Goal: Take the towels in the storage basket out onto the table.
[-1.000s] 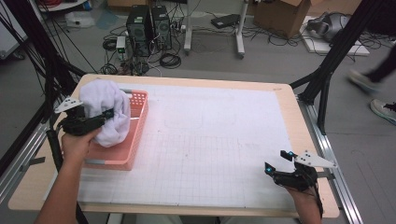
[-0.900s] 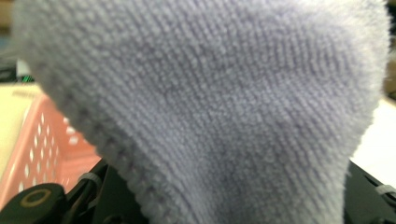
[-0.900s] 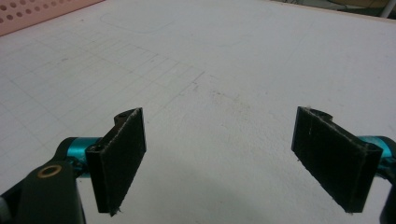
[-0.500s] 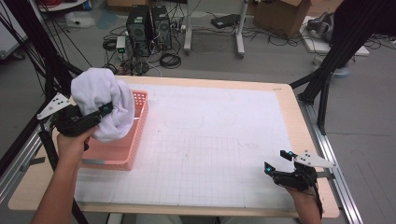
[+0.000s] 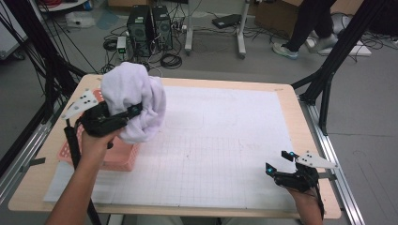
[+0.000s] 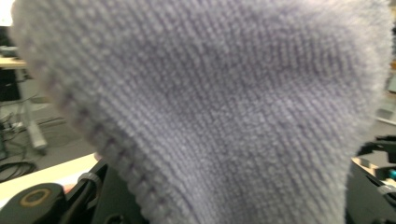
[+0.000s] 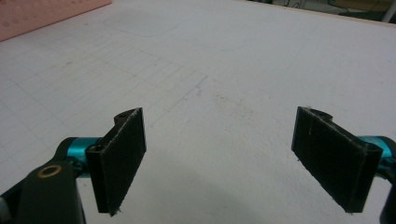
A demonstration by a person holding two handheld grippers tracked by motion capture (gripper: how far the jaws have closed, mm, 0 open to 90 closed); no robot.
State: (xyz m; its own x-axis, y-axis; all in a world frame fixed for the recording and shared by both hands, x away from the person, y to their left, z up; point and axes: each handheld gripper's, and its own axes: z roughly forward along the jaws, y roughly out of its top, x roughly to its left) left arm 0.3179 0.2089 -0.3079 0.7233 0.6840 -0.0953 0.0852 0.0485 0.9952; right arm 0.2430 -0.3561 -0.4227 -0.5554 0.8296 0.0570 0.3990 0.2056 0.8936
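Note:
A bundled white knitted towel (image 5: 133,101) hangs in the air above the pink basket (image 5: 112,157) at the table's left. My left gripper (image 5: 126,114) is shut on the towel and holds it clear of the basket. Up close in the left gripper view the towel (image 6: 224,107) covers the jaws. My right gripper (image 5: 280,161) rests near the table's front right corner, open, with nothing between its fingers. Its two black pads (image 7: 122,154) stand wide apart over the white gridded mat (image 7: 210,74).
The white gridded mat (image 5: 225,136) covers most of the wooden table. The pink basket's corner (image 7: 42,11) lies far off in the right gripper view. Black frame posts (image 5: 324,79) flank the table. A person's legs (image 5: 305,28) stand behind it, with computers and cables on the floor.
My left gripper has lifted the towel up out of the basket and carried it to the right, toward the mat. The right gripper has stayed still.

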